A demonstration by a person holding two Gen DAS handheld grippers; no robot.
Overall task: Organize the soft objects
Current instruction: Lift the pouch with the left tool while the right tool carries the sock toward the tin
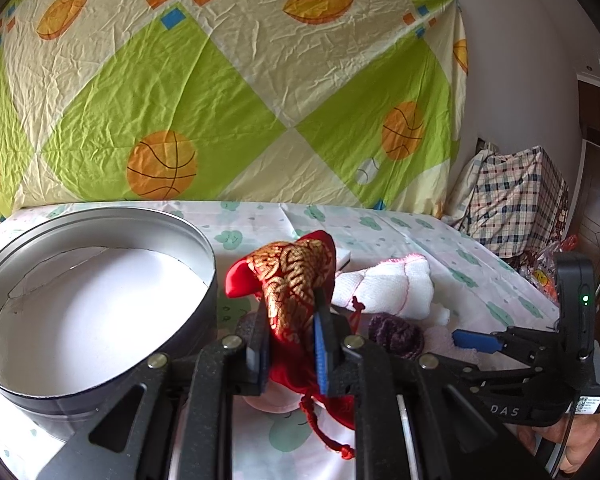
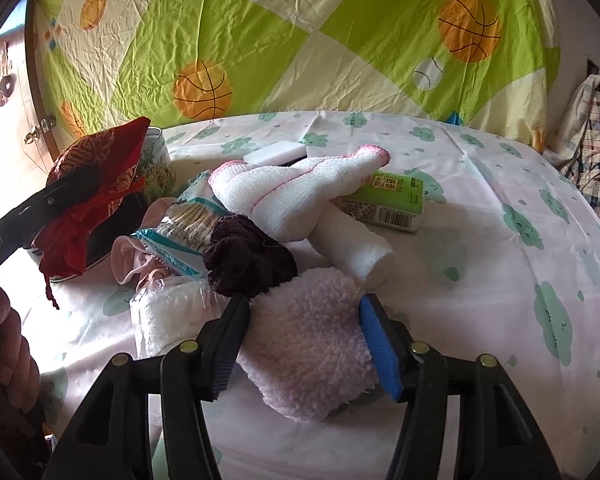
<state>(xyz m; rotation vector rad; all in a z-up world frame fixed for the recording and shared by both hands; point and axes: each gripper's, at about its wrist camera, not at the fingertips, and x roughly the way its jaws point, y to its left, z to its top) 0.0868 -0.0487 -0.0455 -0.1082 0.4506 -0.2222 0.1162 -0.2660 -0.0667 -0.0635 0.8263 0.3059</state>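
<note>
My left gripper (image 1: 291, 332) is shut on a red and gold drawstring pouch (image 1: 294, 280) and holds it just right of a round metal tin (image 1: 100, 292) with a white lining. In the right wrist view the pouch (image 2: 96, 184) hangs at the left in that gripper. My right gripper (image 2: 304, 336) has its jaws around a fluffy pink cloth (image 2: 312, 344) that lies on the bed; the pads touch its sides. A dark purple scrunchie (image 2: 248, 260), a white towel with pink trim (image 2: 292, 188) and a white roll (image 2: 356, 248) lie just beyond.
A pack of cotton swabs (image 2: 188, 224), a green tissue pack (image 2: 388, 200), a white sponge block (image 2: 276, 156) and a folded white cloth (image 2: 168, 316) lie on the cloud-print sheet (image 2: 500, 240). A basketball-print sheet (image 1: 220, 80) hangs behind. A checked bag (image 1: 512, 204) stands at right.
</note>
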